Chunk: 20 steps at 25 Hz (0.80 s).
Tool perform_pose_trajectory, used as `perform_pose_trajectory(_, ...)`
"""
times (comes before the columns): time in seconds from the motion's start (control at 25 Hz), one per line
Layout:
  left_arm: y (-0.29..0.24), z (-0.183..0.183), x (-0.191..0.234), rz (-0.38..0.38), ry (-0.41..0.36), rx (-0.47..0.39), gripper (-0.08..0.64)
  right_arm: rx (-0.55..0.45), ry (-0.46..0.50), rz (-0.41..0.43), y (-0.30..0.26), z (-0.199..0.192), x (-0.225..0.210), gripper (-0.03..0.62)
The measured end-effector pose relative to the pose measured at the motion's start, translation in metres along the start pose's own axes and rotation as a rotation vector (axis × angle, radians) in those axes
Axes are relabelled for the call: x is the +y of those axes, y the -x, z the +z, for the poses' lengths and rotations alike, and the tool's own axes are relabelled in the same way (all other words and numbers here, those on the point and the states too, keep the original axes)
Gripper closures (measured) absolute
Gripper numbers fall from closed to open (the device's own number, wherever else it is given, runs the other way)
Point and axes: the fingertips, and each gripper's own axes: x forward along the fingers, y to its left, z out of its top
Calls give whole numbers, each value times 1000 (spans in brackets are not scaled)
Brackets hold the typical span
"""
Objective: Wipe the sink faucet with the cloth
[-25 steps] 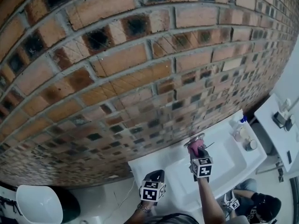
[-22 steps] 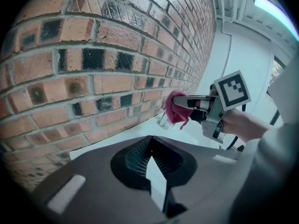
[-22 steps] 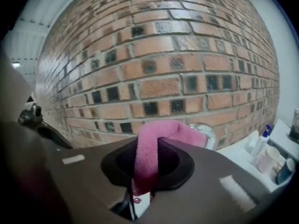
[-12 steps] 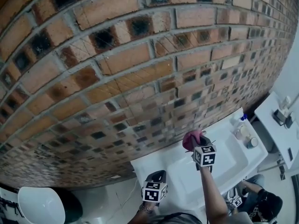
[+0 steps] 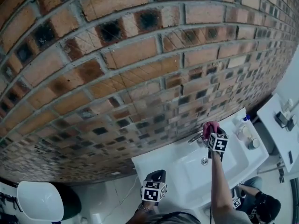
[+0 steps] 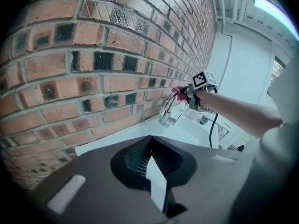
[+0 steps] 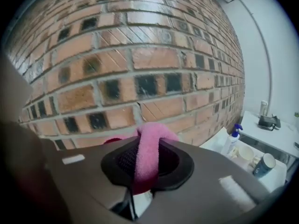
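Head view: my right gripper [image 5: 211, 134] has the pink cloth [image 5: 208, 128] at the faucet [image 5: 195, 138], far side of the sink [image 5: 184, 178]; left gripper [image 5: 155, 175] near, well apart | left gripper view: jaws pressed together, empty | right gripper view: jaws pinching the cloth, faucet unseen below.

The brick wall [image 5: 140, 78] rises straight behind the sink [image 5: 161, 164], leaving only a narrow gap behind the faucet [image 5: 196, 137]. The right gripper [image 5: 210, 134], clamped on the pink cloth [image 5: 207, 127], fills the space at the spout's top, near the bricks. Below the spout the basin is free. A spray bottle [image 5: 239, 124] and a cup [image 5: 252, 143] crowd the sink's right end. The left rim is bare; the left gripper [image 5: 155, 175], jaws together, hangs at its front edge, well apart from the faucet.
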Motion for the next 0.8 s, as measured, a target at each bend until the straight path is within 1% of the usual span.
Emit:
perform_pose_trajectory(0.08,-2,-1,-3,-5,-3,5,540,83,-1,-31,-16,-25,-18,546)
perform_pose_trajectory(0.16,-5,-2,-5,-8,-6,14,540,156,-21,-46,-27,-56,-27,548)
perform_pose_trajectory(0.28,-11,-4,-7,-9,-4,28,540,175,-103,-42,-32,-91,-28,551)
perform_pose_trajectory(0.32,-13,-3,-7,-10,-3,30,540,185,-109,-38,-33,-99,-26,551)
perform_pose_trajectory(0.4,-20,0,-8,-12,-1,33,540,238,-80,-1,-34,-117,-13,551)
perform_pose_trajectory(0.56,-29,0,-15,-25,0,44,540,364,1,145,-20,-161,30,548)
perform_pose_trajectory(0.6,-31,0,-18,-30,0,47,540,369,17,170,-15,-165,40,546)
perform_pose_trajectory(0.68,-35,1,-22,-38,-1,52,540,315,38,191,-10,-154,52,546)
perform_pose_trajectory(0.76,-38,2,-24,-43,-2,54,540,238,27,176,-16,-132,53,546)
perform_pose_trajectory(0.8,-38,2,-24,-43,-2,56,540,216,17,167,-21,-125,52,546)
